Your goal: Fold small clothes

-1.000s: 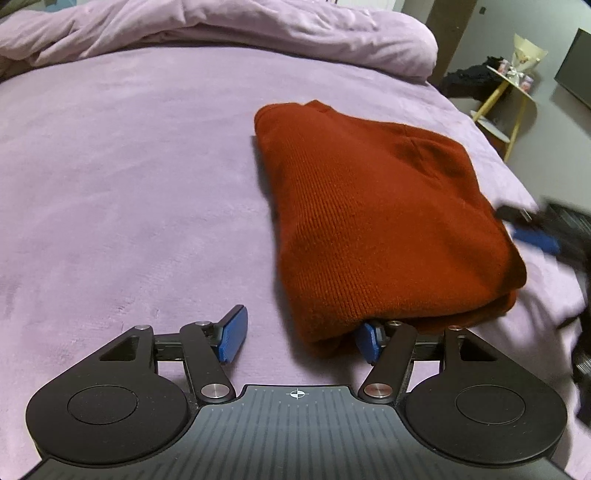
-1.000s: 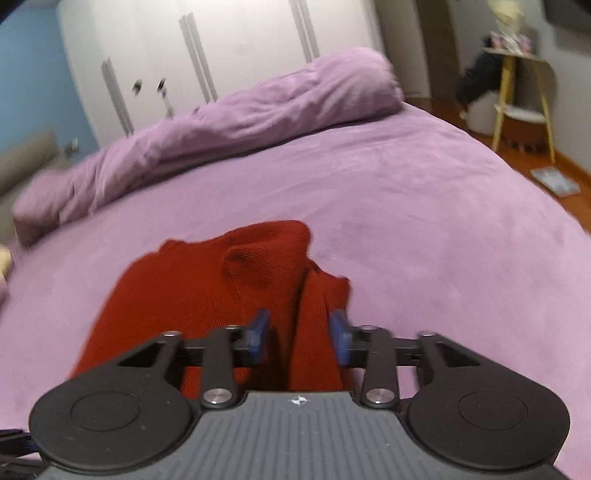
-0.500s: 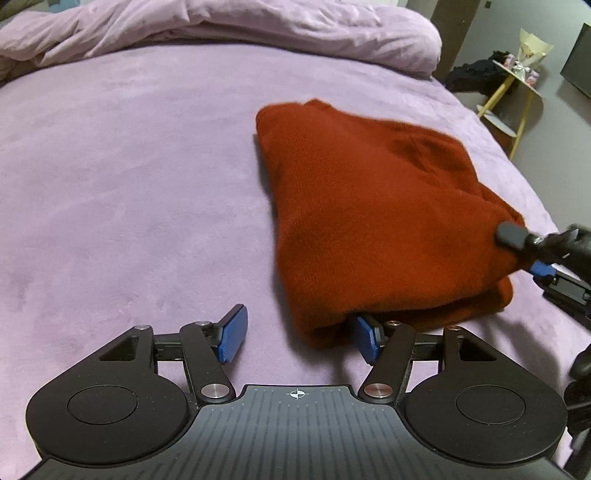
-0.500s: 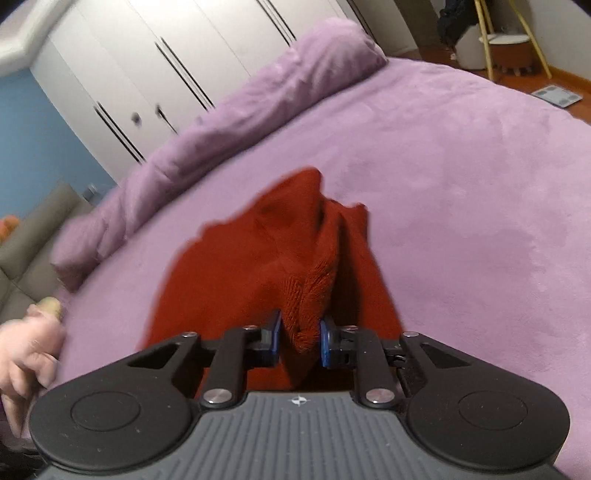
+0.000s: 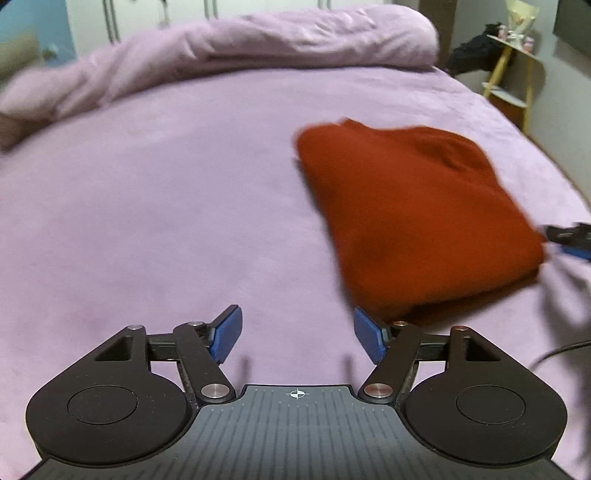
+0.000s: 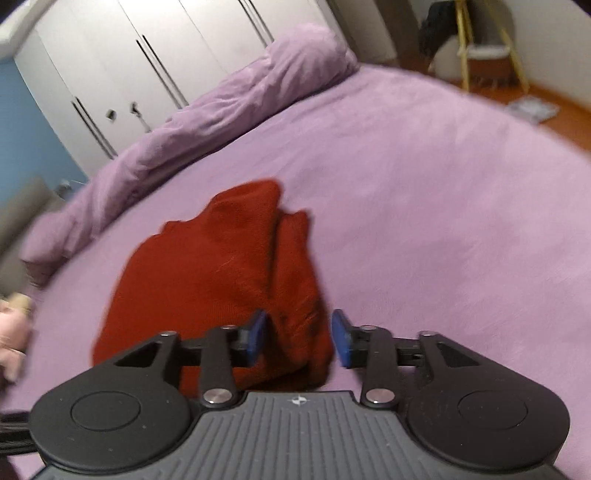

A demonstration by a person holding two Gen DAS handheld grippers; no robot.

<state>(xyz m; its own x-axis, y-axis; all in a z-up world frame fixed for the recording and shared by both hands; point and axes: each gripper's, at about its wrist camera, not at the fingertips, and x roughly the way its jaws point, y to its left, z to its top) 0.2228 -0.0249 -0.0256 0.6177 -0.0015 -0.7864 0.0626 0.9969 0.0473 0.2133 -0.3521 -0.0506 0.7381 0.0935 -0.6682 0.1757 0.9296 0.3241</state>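
The folded red sweater (image 5: 417, 218) lies on the purple bed cover (image 5: 166, 221). The right gripper (image 6: 299, 338) has just been opening — a fold of the knit sits between its blue pads, unpinched. The left gripper (image 5: 297, 338), also just widening, gapes empty — its right pad just beside the sweater's near corner.

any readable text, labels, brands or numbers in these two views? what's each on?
None readable in either view.
Left gripper body: a small crosshair mark only, no lettering.
Right gripper body: the same kind of mark, blurred.
Red sweater, purple bed cover, white wardrobe: no print visible.
Items on the yellow shelf: too small and blurred to read.
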